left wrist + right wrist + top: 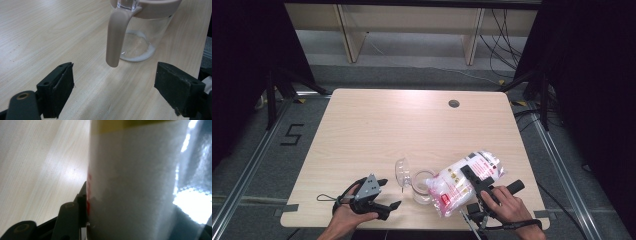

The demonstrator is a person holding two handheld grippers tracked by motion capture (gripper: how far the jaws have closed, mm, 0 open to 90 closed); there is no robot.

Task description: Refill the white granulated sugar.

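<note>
A clear glass jar (423,187) stands near the table's front edge, with its clear lid (402,173) flipped open to the left. The left gripper view shows the jar (140,37) with a beige rim, a beige handle (115,37) and a thin layer of white powder on its bottom. My left gripper (390,194) lies just left of the jar, its jaws open (115,92) and empty. A plastic bag of white powder (464,182) with red print lies tilted, its mouth end at the jar's rim. My right gripper (473,182) is shut on the bag (135,182); one finger (81,203) presses its side.
The wooden table (412,125) has a round cable hole (454,103) at the back right. A person's hands hold both grippers at the front edge. Beyond the table are a floor, shelf legs and cables.
</note>
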